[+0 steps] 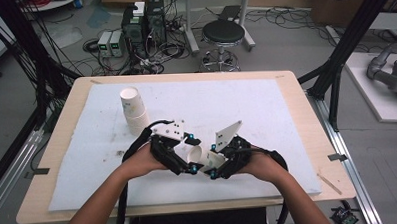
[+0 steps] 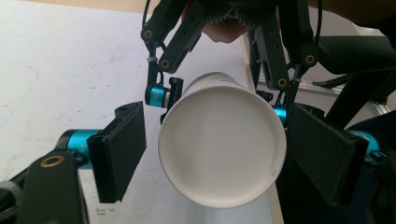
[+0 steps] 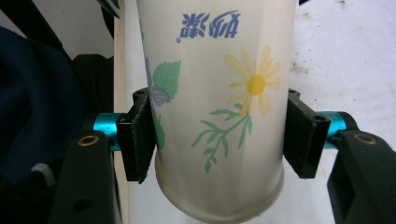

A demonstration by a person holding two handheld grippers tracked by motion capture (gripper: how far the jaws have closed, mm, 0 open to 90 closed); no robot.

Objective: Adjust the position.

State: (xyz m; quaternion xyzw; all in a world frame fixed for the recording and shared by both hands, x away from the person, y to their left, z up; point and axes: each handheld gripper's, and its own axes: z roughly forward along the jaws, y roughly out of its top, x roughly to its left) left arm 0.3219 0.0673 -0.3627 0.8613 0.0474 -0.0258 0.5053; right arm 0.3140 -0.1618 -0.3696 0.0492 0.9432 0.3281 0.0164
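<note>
item: paper cup (image 3: pixel 212 102), white, printed with a yellow daisy, green leaves and blue characters. it lies level between the two grippers above the white mat (image 1: pixel 266 104). its body sits between the jaws of the right gripper (image 3: pixel 217 135), whose pads press the printed wall on both sides, near the narrow base end; grip firm, jaws held as wide as the cup. in the left gripper view the cup's open rim (image 2: pixel 222 144) faces the camera, round and undented.

left gripper (image 2: pixel 217 149): jaws wide, one pad on each side of the rim; the near pad stands apart from the wall with mat showing in the gap, the far pad just beside it, contact uncertain. not gripping.

step in hand, by judgement: a hand-over or a two-handed hold of the cup, with the left jaws set around the rim end.

next move calls for: closing gently on the rim, since thin paper will crush, and releasing the right grip only once the left holds.

nearby: stack of paper cups (image 1: pixel 133 110), upside down on the mat, well beyond the left gripper.
</note>
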